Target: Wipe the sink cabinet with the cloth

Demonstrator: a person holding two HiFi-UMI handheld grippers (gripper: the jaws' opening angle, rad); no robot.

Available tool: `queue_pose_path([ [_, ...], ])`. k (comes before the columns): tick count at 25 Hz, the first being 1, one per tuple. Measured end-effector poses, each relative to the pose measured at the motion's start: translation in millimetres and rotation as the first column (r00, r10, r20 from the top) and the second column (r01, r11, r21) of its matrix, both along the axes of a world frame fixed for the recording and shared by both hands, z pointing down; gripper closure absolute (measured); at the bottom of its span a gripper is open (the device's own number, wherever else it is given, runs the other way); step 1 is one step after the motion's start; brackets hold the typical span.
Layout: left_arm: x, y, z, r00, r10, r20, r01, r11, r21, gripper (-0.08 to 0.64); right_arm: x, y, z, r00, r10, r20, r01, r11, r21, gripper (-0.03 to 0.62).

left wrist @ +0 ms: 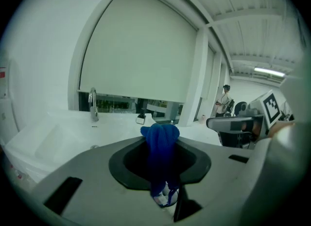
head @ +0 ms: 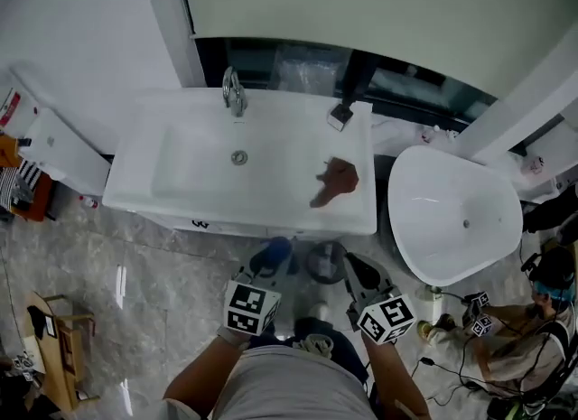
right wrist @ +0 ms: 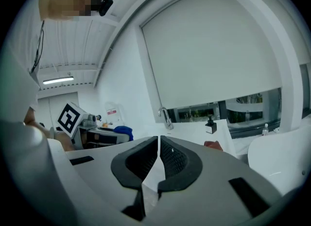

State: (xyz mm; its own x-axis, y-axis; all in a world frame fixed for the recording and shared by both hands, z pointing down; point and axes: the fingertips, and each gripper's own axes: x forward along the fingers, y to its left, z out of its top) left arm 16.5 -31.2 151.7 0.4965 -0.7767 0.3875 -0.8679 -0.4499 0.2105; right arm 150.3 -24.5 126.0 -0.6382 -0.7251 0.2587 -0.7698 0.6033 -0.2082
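Observation:
The white sink cabinet stands in front of me, with a basin, a drain and a chrome faucet. A reddish-brown patch lies on the counter right of the basin; it also shows as the reddish-brown patch in the right gripper view. My left gripper hangs below the cabinet's front edge, shut on a blue cloth that bunches up between its jaws. Beside it, my right gripper is shut with nothing in it, its jaws nearly touching.
A small black-and-white dispenser sits at the counter's back right. A white oval tub stands to the right. A seated person and cables are at lower right, a wooden stool at lower left, a white fixture at left.

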Motion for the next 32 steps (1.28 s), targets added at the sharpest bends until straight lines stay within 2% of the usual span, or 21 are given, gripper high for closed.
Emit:
queue_pose_path([
  [6, -17, 1, -53, 0.999, -0.007, -0.032, 0.010, 0.997, 0.080, 0.462, -4, 8, -45, 0.999, -0.033, 0.019, 0.032, 0.998, 0.057, 0.563],
  [13, -29, 1, -86, 0.998, 0.007, -0.057, 0.000, 0.991, 0.136, 0.462, -9, 11, -90, 0.997, -0.066, 0.038, 0.060, 0.988, 0.141, 0.563],
  [27, -36, -7, -116, 0.996, 0.051, -0.072, -0.037, 0.982, 0.183, 0.462, -19, -4, -109, 0.995, -0.079, 0.055, 0.067, 0.979, 0.194, 0.563],
  [32, -36, -8, -118, 0.995, 0.067, -0.071, -0.052, 0.980, 0.193, 0.462, -22, -4, -106, 0.996, -0.081, 0.034, 0.072, 0.977, 0.203, 0.563],
])
